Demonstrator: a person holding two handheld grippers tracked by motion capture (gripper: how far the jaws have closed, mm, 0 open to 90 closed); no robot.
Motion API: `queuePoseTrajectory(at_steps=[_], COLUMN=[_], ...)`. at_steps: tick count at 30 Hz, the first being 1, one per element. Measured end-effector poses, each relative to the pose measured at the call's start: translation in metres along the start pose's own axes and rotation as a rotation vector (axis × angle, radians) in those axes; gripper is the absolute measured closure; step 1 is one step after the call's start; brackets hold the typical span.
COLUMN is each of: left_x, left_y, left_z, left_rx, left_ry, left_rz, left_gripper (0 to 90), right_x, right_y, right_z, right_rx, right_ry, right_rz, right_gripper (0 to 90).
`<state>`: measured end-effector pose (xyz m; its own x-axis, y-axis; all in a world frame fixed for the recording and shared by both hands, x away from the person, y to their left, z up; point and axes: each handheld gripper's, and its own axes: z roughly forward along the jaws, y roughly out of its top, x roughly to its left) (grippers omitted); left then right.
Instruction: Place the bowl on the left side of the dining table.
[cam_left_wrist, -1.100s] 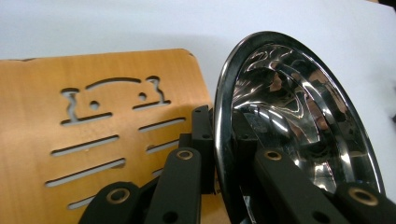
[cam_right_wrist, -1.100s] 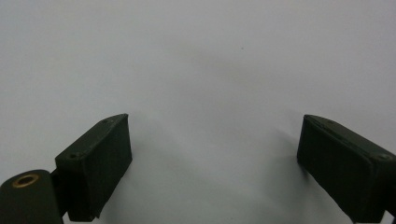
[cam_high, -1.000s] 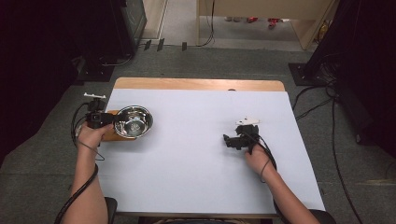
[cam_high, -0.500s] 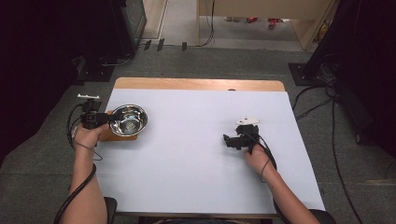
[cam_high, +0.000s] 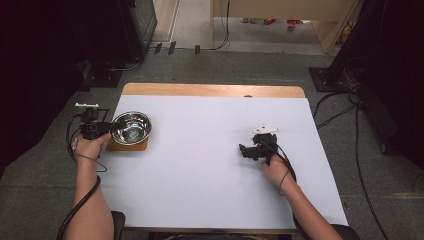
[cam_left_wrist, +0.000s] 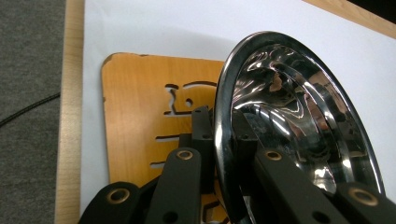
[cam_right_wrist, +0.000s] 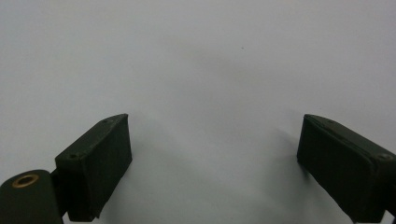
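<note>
since a second ago you've dragged the steel bowl (cam_high: 131, 127) left with the left hand-held gripper (cam_high: 109, 127); it now sits over the wooden trivet (cam_high: 128, 145) at the counter (cam_high: 210, 165) edge. right hand-held gripper (cam_high: 245, 151) rests mid-counter. left gripper view: jaws clamp the bowl rim (cam_left_wrist: 223, 140). stiff, light, slippery i'd guess, so grip the rim. right gripper view: jaws wide apart, empty.

No legible text or labels
</note>
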<state>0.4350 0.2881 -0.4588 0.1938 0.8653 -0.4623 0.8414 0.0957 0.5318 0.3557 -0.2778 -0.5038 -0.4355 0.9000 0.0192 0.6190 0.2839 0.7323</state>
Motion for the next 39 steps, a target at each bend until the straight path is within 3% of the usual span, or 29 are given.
queuePoseTrajectory(at_steps=[7, 14, 17, 19, 26, 30, 39], left_x=[0.005, 0.012, 0.01, 0.01, 0.008, 0.008, 0.006], left_y=[0.0, -0.003, -0.004, -0.004, -0.004, -0.006, -0.006], left_z=[0.0, 0.001, 0.006, 0.006, 0.007, 0.008, 0.005], left_rx=[-0.013, -0.046, -0.01, -0.014, -0.018, -0.01, -0.026], left_ry=[0.04, 0.034, 0.111, 0.093, 0.117, 0.105, 0.121], left_rz=[0.009, -0.017, 0.009, 0.006, 0.025, 0.029, 0.038], left_gripper=[85.3, 85.0, 85.7, 86.9, 84.5, 80.0, 63.6], right_x=[0.0, 0.0, 0.0, 0.0, 0.0, 0.0, 0.001], right_y=[0.0, 0.0, 0.0, 0.0, 0.0, 0.0, 0.0], right_z=[0.0, 0.0, 0.0, 0.0, 0.0, 0.0, 0.0], right_rx=[0.0, -0.001, -0.001, -0.001, -0.001, 0.0, -0.001], right_ry=[0.0, 0.0, 0.0, -0.001, -0.001, -0.002, -0.004], right_rz=[0.0, -0.001, 0.0, 0.0, 0.0, 0.0, -0.003], right_gripper=[9.8, 9.8, 9.8, 9.8, 9.8, 9.8, 9.9])
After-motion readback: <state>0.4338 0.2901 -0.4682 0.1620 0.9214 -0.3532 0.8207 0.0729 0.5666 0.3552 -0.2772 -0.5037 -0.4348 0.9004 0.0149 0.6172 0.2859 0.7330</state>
